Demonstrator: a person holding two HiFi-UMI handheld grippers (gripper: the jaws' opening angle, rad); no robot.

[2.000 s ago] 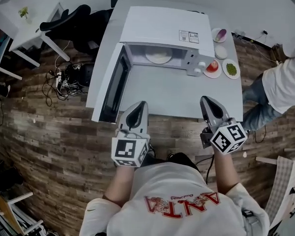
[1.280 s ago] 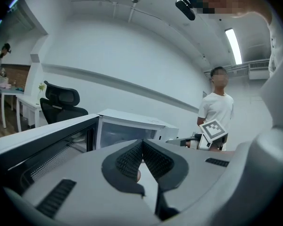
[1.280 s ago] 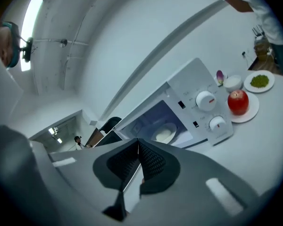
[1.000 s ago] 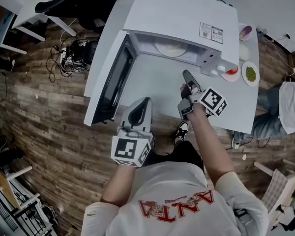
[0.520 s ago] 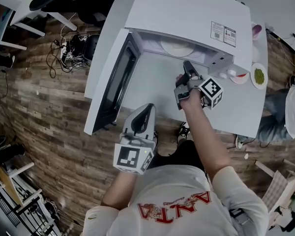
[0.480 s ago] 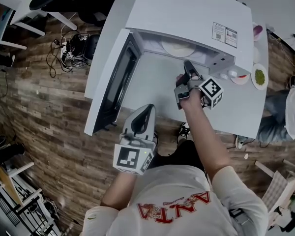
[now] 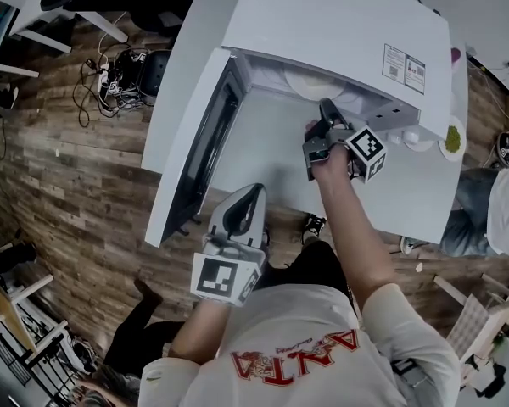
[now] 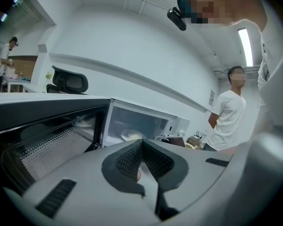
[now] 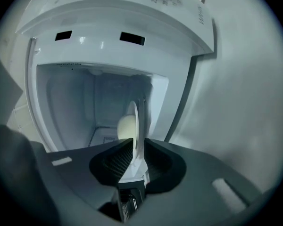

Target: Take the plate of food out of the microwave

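The white microwave (image 7: 339, 24) stands open, its door (image 7: 199, 142) swung out to the left. Inside lies a white plate (image 7: 310, 81) with a pale round bun (image 9: 126, 126) on it. My right gripper (image 7: 325, 104) reaches into the oven's mouth, rolled on its side. In the right gripper view (image 9: 137, 147) the plate (image 9: 134, 112) shows edge-on, its rim deep between the jaws. They have just been closing, and the pads meet the rim on both sides. My left gripper (image 7: 253, 192) hangs back over the table's front edge, shut and holding nothing (image 8: 141, 142).
The microwave sits on a white table (image 7: 263, 151). A small dish of green food (image 7: 452, 136) lies to the right of the oven. One person in white (image 7: 505, 210) stands beyond the table's right end; another's legs (image 7: 144, 329) show at the lower left.
My right gripper has gone from the table's front edge up to the microwave's mouth and rolled onto its side. The left gripper has stayed near the front edge.
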